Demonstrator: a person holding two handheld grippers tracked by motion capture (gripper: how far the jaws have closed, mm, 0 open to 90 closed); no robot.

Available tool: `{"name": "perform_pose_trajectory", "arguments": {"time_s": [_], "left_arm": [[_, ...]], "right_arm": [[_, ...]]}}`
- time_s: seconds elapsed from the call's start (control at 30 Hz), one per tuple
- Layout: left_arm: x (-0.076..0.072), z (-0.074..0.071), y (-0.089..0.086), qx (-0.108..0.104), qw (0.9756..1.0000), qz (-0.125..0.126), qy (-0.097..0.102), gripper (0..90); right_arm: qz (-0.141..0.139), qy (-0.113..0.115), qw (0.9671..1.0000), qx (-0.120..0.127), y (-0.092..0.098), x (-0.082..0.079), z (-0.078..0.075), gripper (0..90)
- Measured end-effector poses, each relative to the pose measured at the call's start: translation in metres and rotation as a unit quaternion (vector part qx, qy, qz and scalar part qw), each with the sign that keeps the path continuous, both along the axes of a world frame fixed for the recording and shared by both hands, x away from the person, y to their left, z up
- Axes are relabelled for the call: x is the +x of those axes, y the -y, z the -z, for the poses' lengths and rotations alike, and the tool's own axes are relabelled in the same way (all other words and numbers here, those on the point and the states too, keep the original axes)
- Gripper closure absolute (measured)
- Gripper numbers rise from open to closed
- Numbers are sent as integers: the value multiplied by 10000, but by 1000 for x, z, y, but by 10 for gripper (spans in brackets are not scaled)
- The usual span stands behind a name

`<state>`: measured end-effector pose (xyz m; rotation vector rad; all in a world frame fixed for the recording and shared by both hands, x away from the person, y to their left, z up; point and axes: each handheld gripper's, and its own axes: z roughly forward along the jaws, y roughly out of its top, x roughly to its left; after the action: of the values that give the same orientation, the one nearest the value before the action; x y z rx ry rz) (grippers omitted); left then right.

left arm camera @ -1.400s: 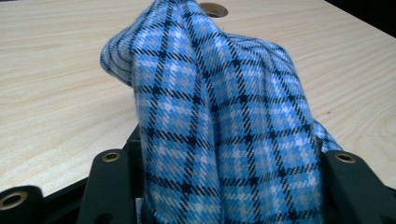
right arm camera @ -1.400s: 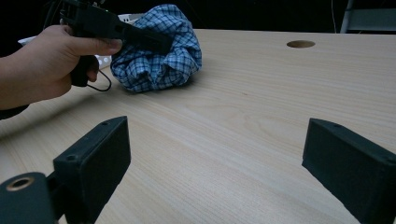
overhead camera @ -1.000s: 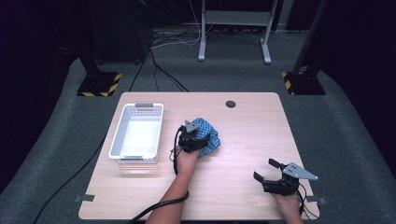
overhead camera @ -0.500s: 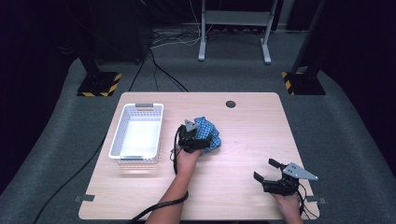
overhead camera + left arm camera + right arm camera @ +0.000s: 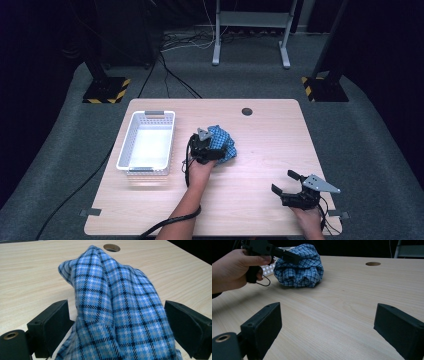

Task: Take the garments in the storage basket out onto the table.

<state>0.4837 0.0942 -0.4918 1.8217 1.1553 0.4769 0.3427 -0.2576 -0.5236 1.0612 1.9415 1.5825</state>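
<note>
One white perforated plastic basket (image 5: 146,144) sits left on the pale wood counter (image 5: 260,150). Just right of it, the left tongs (image 5: 216,150) have just been opening, released around the crumpled blue checked cloth (image 5: 223,143). Right tongs (image 5: 288,182) gape, empty, well apart. Grey carpet (image 5: 365,145) around.

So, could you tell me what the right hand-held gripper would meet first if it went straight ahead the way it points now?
Probably nothing soon: ahead of the right hand-held gripper lies bare table. The checked cloth sits left of its line, though depth is hard to judge.
</note>
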Motion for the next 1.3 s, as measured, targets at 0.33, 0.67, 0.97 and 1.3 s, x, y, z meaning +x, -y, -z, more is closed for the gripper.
{"name": "perform_pose_trajectory", "arguments": {"time_s": [0.33, 0.67, 0.97, 1.3], "left_arm": [[0, -4, -1, -49, 10000, 6, 34, 82], [-4, -23, -2, -94, 9996, 37, 273, 85], [-5, -40, -6, -223, 9987, 9, 451, 89], [-8, -58, -9, -277, 9975, 6, 651, 89]], "right_arm": [[-1, 3, 10000, -6, 0, 0, 0, 68], [3, 0, 10000, -11, 0, 0, 0, 68], [8, -2, 10000, -16, 0, 0, 0, 68], [14, -9, 10000, -22, -1, 0, 0, 68]]}}
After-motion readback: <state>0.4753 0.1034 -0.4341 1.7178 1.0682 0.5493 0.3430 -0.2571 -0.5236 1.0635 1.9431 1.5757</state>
